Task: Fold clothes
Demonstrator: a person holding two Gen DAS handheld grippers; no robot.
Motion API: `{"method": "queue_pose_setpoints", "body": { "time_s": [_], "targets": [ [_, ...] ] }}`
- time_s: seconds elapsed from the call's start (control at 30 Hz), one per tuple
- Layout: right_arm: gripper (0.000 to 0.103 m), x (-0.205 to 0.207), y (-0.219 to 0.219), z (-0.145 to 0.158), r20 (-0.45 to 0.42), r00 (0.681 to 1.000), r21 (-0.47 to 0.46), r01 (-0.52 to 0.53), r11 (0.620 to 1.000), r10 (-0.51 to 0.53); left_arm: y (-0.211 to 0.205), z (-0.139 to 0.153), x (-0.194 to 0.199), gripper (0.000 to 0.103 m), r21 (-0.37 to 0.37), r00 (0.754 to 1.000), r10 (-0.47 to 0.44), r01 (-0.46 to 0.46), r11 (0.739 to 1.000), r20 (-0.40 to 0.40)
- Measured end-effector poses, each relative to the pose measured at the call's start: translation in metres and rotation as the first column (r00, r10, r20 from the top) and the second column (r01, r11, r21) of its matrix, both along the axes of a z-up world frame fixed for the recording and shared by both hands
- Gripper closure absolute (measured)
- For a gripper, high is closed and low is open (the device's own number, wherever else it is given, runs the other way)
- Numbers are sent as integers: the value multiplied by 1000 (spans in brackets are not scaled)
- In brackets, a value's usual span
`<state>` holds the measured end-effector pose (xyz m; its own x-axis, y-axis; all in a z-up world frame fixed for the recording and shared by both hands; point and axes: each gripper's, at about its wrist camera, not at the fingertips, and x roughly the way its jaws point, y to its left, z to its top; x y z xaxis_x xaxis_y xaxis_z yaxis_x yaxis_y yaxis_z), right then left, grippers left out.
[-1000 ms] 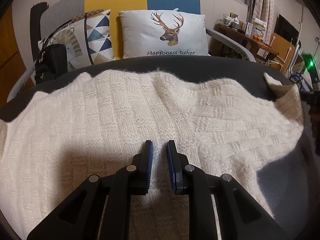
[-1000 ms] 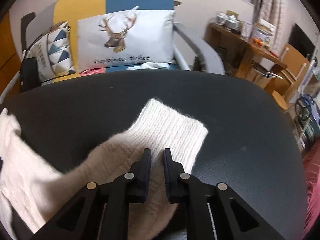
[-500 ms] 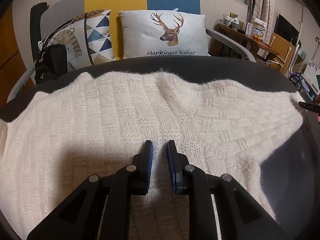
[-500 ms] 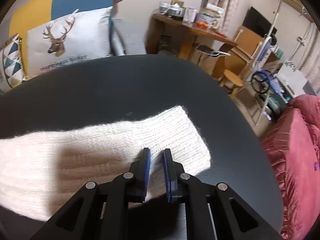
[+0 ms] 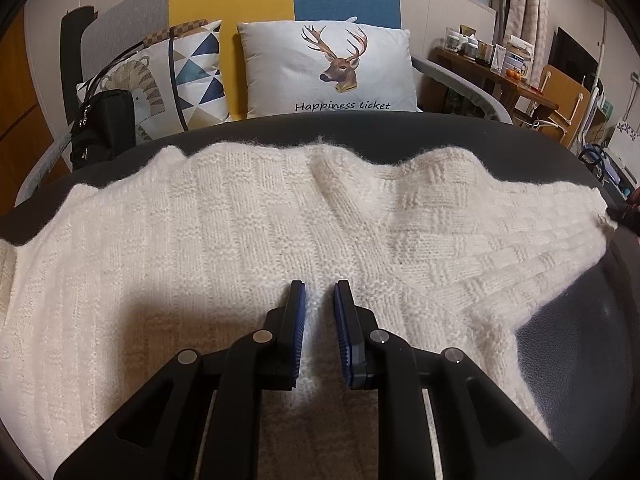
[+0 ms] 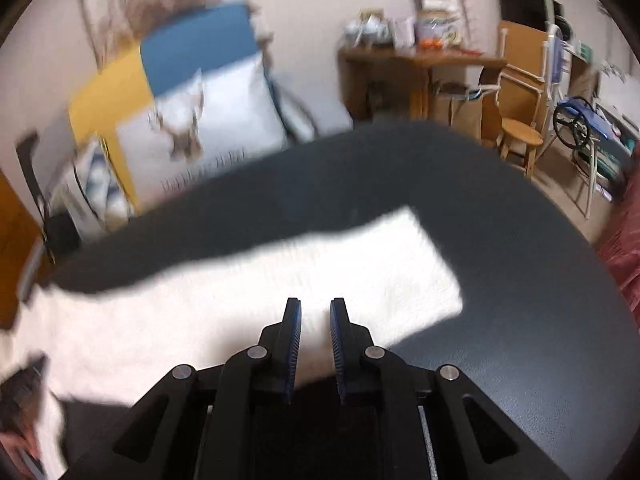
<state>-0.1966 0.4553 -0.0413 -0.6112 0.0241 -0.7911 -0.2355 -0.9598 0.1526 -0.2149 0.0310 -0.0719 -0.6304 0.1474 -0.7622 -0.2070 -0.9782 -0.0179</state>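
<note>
A cream knitted sweater (image 5: 280, 220) lies spread over the dark round table (image 5: 580, 340). My left gripper (image 5: 320, 292) rests on its body near the front, its jaws narrow and shut on a small ridge of knit. In the blurred right wrist view, the sweater's sleeve (image 6: 380, 272) stretches flat across the table (image 6: 520, 280), with its cuff toward the right. My right gripper (image 6: 315, 308) stands over the sleeve near the cuff. Its jaws are opening, and the knit lies between them as the pads come off it.
Behind the table stands a sofa with a deer cushion (image 5: 332, 68), a patterned cushion and a black bag (image 5: 100, 128). A wooden desk (image 6: 420, 64), a stool (image 6: 520, 136) and red bedding (image 6: 628, 260) are off to the right.
The right gripper carried the sleeve outward to the right and laid it straight, rolling as it went, and its jaws have parted slightly. The left gripper has not moved.
</note>
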Motion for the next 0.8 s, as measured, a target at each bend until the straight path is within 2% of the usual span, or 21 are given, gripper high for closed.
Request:
{"method": "queue_pose_setpoints", "body": {
  "time_s": [0.1, 0.2, 0.27, 0.37, 0.43, 0.5, 0.57, 0.63, 0.67, 0.7, 0.8],
  "targets": [
    [91, 1, 11, -7, 36, 999, 54, 15, 998, -17, 2, 0, 0, 86, -15, 1000, -1, 1, 1000, -2],
    [92, 9, 30, -9, 30, 997, 107, 67, 992, -70, 7, 0, 0, 86, -46, 1000, -6, 6, 999, -9],
    [92, 16, 40, -11, 12, 996, 65, 91, 994, -92, 12, 0, 0, 85, -72, 1000, -10, 9, 997, -15],
    [91, 12, 34, -5, 43, 994, 88, 94, 992, -98, 17, 1, 0, 85, -103, 1000, -14, 12, 995, -22],
    [85, 13, 16, 9, 1, 996, 18, 89, 996, -89, 17, 1, -1, 85, -105, 1000, -14, 11, 994, -22],
    [85, 4, -27, 18, -50, 998, -48, -36, 998, 34, 17, 0, -1, 85, -102, 1000, -12, 9, 995, -21],
    [84, -6, -70, 26, -109, 982, -107, -164, 981, 152, 17, 0, -2, 85, -97, 1000, -11, 9, 995, -20],
    [84, -14, -113, 33, -165, 951, -154, -287, 945, 262, 16, 0, -2, 85, -89, 1000, -11, 9, 996, -19],
    [87, -19, -138, 30, -165, 934, -174, -343, 923, 317, 16, 0, -2, 85, -84, 1000, -11, 9, 996, -18],
    [88, -27, -169, 25, -167, 907, -211, -415, 885, 386, 15, 0, -2, 85, -81, 1000, -11, 9, 997, -18],
    [93, -44, -221, 8, -136, 884, -295, -468, 833, 448, 15, -1, -1, 85, -78, 1000, -11, 9, 997, -19]
  ]
}}
